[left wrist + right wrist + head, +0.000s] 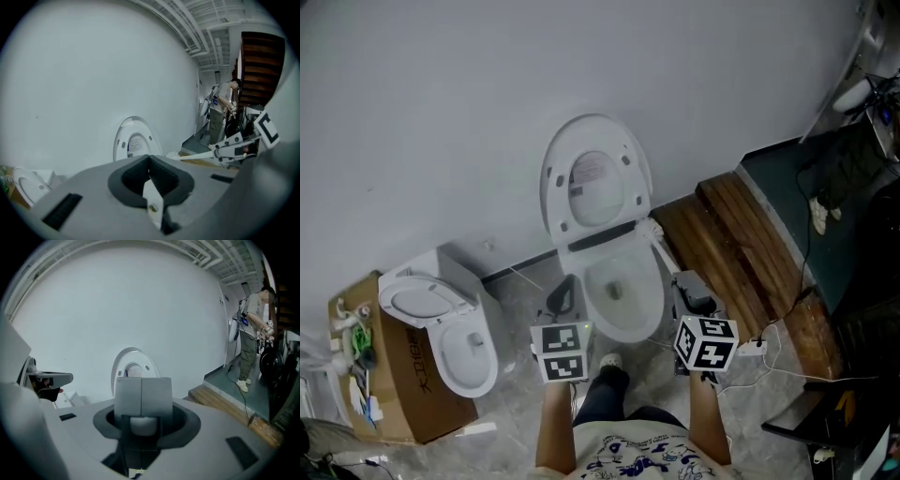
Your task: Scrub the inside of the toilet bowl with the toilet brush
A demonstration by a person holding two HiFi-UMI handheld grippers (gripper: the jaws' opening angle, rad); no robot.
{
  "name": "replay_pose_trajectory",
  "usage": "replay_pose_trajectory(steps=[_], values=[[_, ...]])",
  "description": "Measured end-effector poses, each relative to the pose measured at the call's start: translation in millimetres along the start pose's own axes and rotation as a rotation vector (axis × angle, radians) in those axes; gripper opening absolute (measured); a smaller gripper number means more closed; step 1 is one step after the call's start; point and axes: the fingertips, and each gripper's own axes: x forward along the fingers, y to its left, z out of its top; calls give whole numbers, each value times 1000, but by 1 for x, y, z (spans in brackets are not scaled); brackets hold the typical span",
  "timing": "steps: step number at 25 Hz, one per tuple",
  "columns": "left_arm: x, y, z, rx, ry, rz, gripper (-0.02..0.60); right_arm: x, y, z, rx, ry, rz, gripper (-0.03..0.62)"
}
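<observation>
Head view is showing my right gripper clamping the toilet brush, bristles hovering by the rear rim of the toilet bowl. My left gripper is closed on nothing. Scrubbing isn't underway, I judge; next I'm dipping the bristles inside.

Head view overhead; all facing toilet

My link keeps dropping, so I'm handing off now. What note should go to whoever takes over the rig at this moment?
Left gripper: shut, empty, held left of the toilet bowl.
Right gripper: shut on what looks like the toilet brush; its head sits up by the seat hinge, outside the bowl.
Lid: up.
Done: brush in hand.
Left: lower the head into the bowl and scrub.
</observation>
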Motion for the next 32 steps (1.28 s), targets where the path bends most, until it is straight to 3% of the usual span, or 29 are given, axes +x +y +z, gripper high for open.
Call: replay_pose_trajectory(steps=[9,32], values=[[41,23,-16,-25,60,-26,2,43,11,3,-22,56,-12,173],[97,34,-98,-153,266,0,2,131,23,-61,-79,322,75,173]])
